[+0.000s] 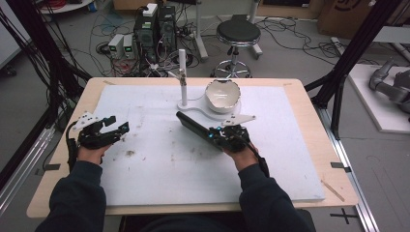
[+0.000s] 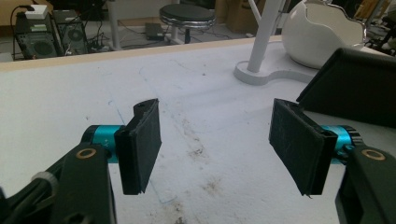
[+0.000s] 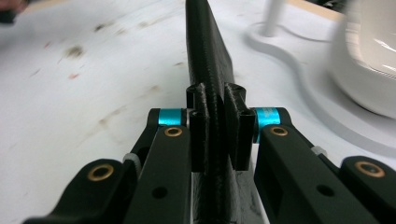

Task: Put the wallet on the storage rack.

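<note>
black paddle point(image 3: 208, 60) pinched edge-on in right gripper point(image 3: 215, 130), angled toward ten o'clock, near white bowl point(image 1: 222, 94) at twelve. left gripper point(image 2: 215, 144) spread, empty, idle at nine. risks twisting loose: narrow grip near one end.

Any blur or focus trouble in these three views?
High view: evenly lit, soft throughout. Left gripper view: sharp on the pads and the mat's stains. Right gripper view: the white bowl and mat smear with motion, while the black flat piece stays crisp.
</note>
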A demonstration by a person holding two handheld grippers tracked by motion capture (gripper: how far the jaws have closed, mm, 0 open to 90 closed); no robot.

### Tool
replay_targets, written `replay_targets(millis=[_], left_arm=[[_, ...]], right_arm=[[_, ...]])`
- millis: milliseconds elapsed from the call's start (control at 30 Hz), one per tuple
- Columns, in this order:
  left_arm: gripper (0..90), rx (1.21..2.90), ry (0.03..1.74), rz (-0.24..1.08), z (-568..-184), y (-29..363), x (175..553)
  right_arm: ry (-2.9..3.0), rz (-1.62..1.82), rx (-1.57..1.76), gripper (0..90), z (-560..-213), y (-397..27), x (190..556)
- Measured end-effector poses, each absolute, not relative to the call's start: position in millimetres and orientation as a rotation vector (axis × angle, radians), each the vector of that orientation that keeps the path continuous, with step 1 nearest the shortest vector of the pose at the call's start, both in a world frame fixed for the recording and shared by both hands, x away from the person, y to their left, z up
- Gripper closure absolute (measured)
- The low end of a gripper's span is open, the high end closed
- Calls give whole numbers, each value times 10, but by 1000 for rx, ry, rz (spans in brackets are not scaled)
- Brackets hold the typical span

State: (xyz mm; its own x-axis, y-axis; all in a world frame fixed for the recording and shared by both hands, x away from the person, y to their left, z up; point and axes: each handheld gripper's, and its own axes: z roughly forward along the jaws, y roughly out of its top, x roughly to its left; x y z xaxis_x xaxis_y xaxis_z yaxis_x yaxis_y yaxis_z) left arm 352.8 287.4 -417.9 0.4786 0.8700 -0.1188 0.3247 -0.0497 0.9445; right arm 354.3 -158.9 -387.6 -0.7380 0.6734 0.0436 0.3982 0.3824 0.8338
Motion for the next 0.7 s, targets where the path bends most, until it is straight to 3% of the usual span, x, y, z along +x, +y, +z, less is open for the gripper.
replay_targets(millis=[467, 700], left_arm=[[341, 1620, 1052, 613, -4180, 2872, 3527], [342, 1618, 1051, 613, -4179, 2869, 3526]], right_arm=[[2286, 1250, 1048, 634, -4058, -1852, 3677], [2292, 1285, 1028, 476, -4181, -1938, 3682]])
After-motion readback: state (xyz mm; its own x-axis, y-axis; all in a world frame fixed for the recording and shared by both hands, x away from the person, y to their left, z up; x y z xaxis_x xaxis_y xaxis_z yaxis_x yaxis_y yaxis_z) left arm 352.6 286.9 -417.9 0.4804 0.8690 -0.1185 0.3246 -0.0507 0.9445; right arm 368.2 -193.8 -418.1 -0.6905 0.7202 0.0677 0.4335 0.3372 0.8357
